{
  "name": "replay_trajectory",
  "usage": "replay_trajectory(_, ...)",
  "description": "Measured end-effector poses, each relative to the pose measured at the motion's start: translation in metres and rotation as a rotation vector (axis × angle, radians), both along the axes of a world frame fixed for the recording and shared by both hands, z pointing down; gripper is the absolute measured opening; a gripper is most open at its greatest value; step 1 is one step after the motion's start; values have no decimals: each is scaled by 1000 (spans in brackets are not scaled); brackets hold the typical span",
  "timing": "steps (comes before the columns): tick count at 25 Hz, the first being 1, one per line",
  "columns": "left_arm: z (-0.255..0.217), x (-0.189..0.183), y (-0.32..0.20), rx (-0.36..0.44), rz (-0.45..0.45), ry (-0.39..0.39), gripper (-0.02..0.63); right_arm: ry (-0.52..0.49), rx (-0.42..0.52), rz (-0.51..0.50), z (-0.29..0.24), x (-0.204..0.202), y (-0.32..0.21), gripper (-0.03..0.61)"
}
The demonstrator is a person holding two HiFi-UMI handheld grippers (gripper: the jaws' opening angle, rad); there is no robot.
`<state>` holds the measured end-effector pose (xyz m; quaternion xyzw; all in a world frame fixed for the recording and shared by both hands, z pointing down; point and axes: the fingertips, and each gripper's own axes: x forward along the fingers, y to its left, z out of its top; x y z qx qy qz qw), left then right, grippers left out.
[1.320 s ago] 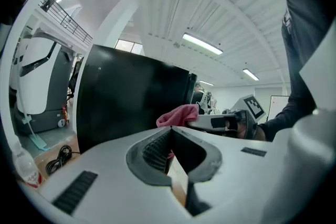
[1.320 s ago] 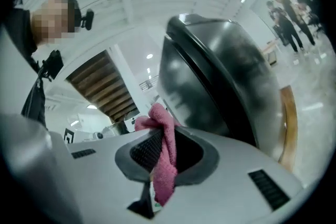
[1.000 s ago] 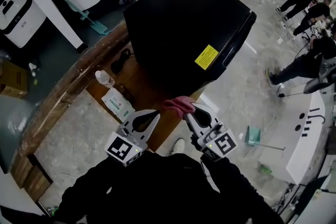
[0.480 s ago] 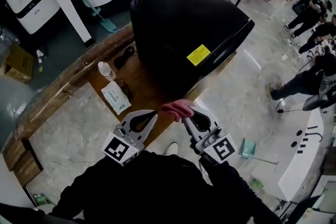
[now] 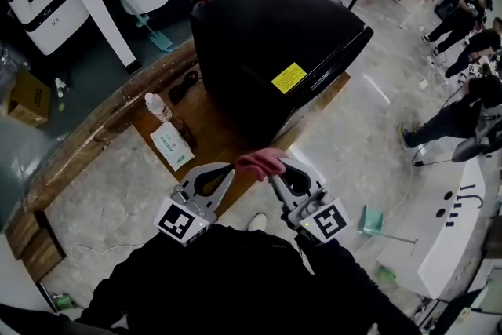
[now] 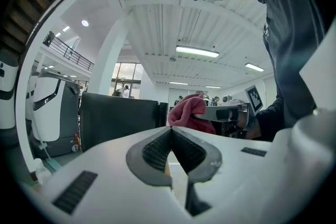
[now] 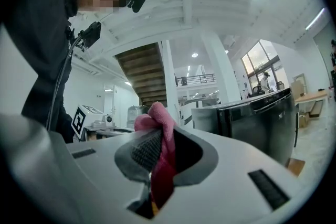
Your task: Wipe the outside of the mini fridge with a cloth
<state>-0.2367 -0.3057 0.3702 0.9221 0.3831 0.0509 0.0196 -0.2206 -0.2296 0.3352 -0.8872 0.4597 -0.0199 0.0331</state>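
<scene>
- The right gripper (image 7: 163,140) has its fingers clamped on the pink cloth (image 5: 259,162), which bunches past their tips.
- The left gripper (image 6: 171,135) has its fingers pressed together, empty, just beside the cloth.
- The mini fridge (image 5: 267,35) stands on the bench (image 5: 208,133), apart from the cloth.

mini fridge (image 5: 282,35): black smooth shell, low sheen on top, front edge glossier. yellow label (image 5: 289,78) on it looks like a slick sticker. cloth (image 5: 259,162): pink soft fabric, crumpled. left gripper (image 6: 170,129) and right gripper (image 7: 160,134): white matt plastic bodies. pads (image 7: 144,149) are dark grey and ribbed, probably rubber. table (image 5: 216,137) under the fridge: brown wood, left edge raw and rough. bottle (image 5: 157,110): clear plastic. floor (image 5: 345,129): pale mottled stone, polished.
</scene>
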Motion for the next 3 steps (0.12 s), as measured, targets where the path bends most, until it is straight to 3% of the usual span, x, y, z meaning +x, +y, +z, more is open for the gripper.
replay_trajectory(3, -3, 0, -2, -3, -5, 5, 6, 3, -1, 3, -3, -2, 0, 52)
